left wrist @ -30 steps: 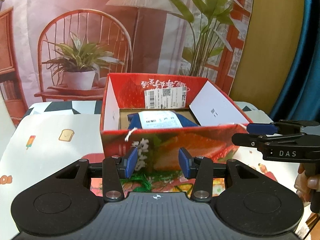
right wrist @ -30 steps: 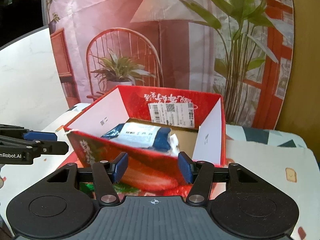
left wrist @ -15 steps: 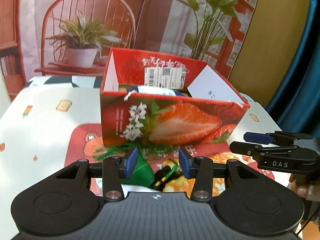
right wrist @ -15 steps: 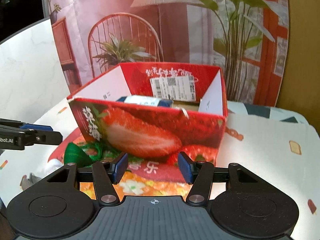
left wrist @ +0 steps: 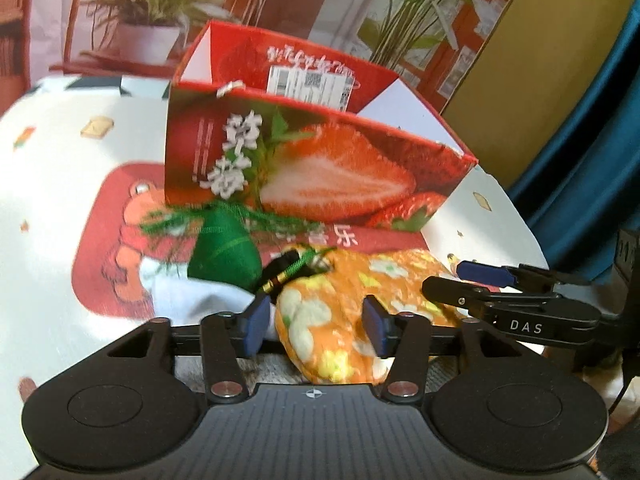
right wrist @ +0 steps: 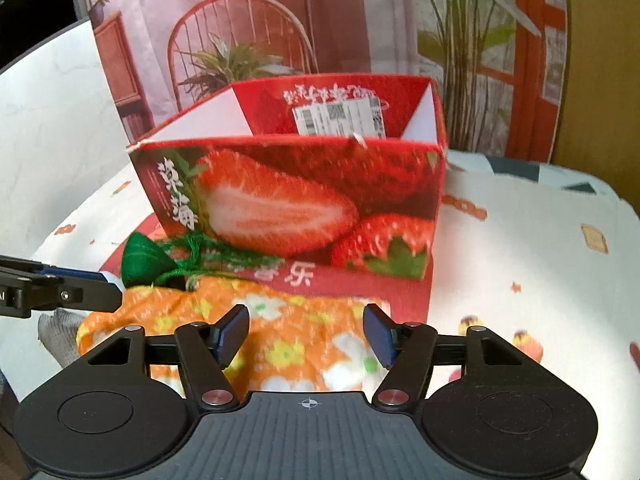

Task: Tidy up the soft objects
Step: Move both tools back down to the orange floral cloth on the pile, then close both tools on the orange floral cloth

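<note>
Nearest the cameras, both pairs of tongs stood wide open with nothing between their blue pads: the left gripper and the right gripper each hung low over the orange floral fabric bundle, a soft, rumpled cloth printed with white and yellow flowers, which lay on the table in front of the red strawberry-printed cardboard box. In the left wrist view the bundle's near end sat between the spread fingers, though whether either pad touched it could not be told; in the right wrist view the cloth filled the gap below the fingers. Just beyond the bundle, between it and the box's front wall, lay a green zongzi-shaped pouch with green tassels, and a small dark cord charm rested at the bundle's far edge. A grey-white cloth showed to the left of the bundle, partly under the pouch. Farthest off, the box stood open-topped on the white cartoon-printed tablecloth, its contents hidden by the front wall. The step in hand looked like reaching for the next soft item, the bundle being the likely target. The next move would seem to call for lowering, closing firmly on a thick fold, then lifting clear of the box's front wall.
</note>
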The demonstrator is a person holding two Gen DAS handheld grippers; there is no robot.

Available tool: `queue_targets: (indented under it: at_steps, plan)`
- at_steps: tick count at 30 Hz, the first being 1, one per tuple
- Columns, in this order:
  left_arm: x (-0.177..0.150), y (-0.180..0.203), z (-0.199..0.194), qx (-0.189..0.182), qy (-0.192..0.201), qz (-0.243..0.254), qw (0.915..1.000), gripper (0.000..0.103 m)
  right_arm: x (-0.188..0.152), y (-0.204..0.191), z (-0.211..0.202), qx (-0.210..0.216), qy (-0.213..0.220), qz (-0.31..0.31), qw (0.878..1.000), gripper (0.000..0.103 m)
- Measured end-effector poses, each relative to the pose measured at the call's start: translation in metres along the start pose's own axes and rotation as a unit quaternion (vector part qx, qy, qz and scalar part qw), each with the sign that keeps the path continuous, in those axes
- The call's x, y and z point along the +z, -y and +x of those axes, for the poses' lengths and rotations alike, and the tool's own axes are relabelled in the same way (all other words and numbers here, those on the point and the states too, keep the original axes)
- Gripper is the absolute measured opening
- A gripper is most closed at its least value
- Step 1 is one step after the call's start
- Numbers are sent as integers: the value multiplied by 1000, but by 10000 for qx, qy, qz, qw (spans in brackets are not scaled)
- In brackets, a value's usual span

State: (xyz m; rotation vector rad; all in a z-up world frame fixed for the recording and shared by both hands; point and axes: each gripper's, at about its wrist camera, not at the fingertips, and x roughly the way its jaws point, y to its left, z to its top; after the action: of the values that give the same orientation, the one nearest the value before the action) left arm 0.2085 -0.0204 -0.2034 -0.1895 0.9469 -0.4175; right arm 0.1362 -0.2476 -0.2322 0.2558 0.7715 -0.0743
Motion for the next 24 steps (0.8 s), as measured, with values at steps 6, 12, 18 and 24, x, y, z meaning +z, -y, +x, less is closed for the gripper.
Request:
queue_targets:
  at_steps: [6, 12, 18, 24]
  plan:
    - [-5, -1, 9, -160, -147, -82, 9997, 57, -12, 5, 4, 2, -109, 283, 9995, 69]
    - [-7, 2, 19, -91, -259, -89, 9996, 57, -16, 8, 9, -26, -89, 606, 9981, 71]
    - [-10, -5, 26, -50, -348, -197, 9992, 59, -18, 8, 12, -63, -117, 624, 9980, 72]
    - [-12, -1, 31, -89, -323, -124, 9994, 56, -19, 8, 16, -62, -101, 775, 9969, 74]
